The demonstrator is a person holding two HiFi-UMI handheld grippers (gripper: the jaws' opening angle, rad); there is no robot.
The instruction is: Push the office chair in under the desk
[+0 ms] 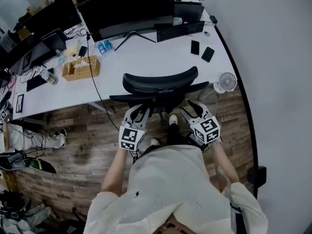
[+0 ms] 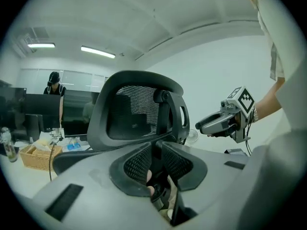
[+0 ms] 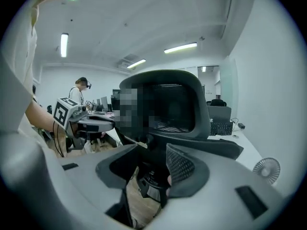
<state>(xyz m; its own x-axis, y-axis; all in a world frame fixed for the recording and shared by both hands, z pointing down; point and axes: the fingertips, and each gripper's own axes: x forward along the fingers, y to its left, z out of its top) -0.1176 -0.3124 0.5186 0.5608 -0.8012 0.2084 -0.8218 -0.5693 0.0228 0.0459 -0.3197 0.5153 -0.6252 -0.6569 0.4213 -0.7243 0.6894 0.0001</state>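
The black mesh office chair (image 1: pixel 161 84) stands with its back towards me, its seat close to the white desk (image 1: pixel 146 57). Both grippers hover just behind the backrest. My left gripper (image 1: pixel 138 110) is at the chair's left rear; in the left gripper view the left gripper (image 2: pixel 156 159) has only a narrow gap between its jaws, with nothing pressed between them, and the chair (image 2: pixel 139 111) lies beyond. My right gripper (image 1: pixel 194 106) is at the right rear; the right gripper (image 3: pixel 148 167) stands wide open, with the chair's post (image 3: pixel 153 147) seen beyond its jaws.
On the desk are monitors (image 1: pixel 126 6), a keyboard (image 1: pixel 180 31), two phones (image 1: pixel 201 50) and a wicker basket (image 1: pixel 81 68). A small fan (image 1: pixel 227 82) sits by the desk's right end, near the wall. A cable (image 1: pixel 97 91) hangs off the front edge. A person (image 2: pixel 53 83) stands beyond the desks.
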